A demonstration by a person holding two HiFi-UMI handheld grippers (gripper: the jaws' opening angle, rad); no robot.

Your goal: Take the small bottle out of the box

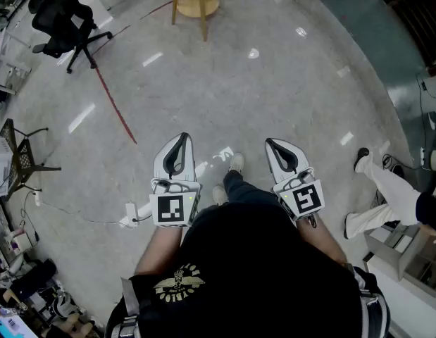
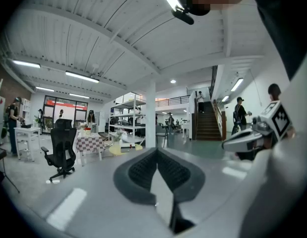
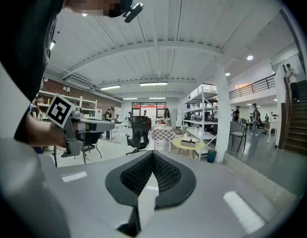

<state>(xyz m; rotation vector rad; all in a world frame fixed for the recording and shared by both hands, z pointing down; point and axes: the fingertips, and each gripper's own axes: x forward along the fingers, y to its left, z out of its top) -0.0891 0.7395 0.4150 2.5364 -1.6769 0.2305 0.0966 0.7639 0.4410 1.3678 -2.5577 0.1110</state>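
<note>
Both grippers are held out level in front of me, above the bare floor. In the head view my left gripper (image 1: 180, 139) and my right gripper (image 1: 271, 144) point forward side by side, fingertips together, nothing between them. In the left gripper view the black ribbed pads (image 2: 143, 171) meet at the tip, and in the right gripper view the pads (image 3: 167, 171) do the same. A round yellow table (image 1: 201, 1) stands ahead; in the right gripper view the yellow table (image 3: 184, 145) carries a low grey object too small to tell. No small bottle shows in any view.
A black office chair (image 1: 63, 21) stands at the far left, with a red line (image 1: 113, 103) on the floor beside it. A cable and power strip (image 1: 130, 214) lie near my left foot. A person in white trousers (image 1: 385, 189) is at my right. Shelving (image 3: 205, 118) and stairs (image 2: 208, 125) lie further off.
</note>
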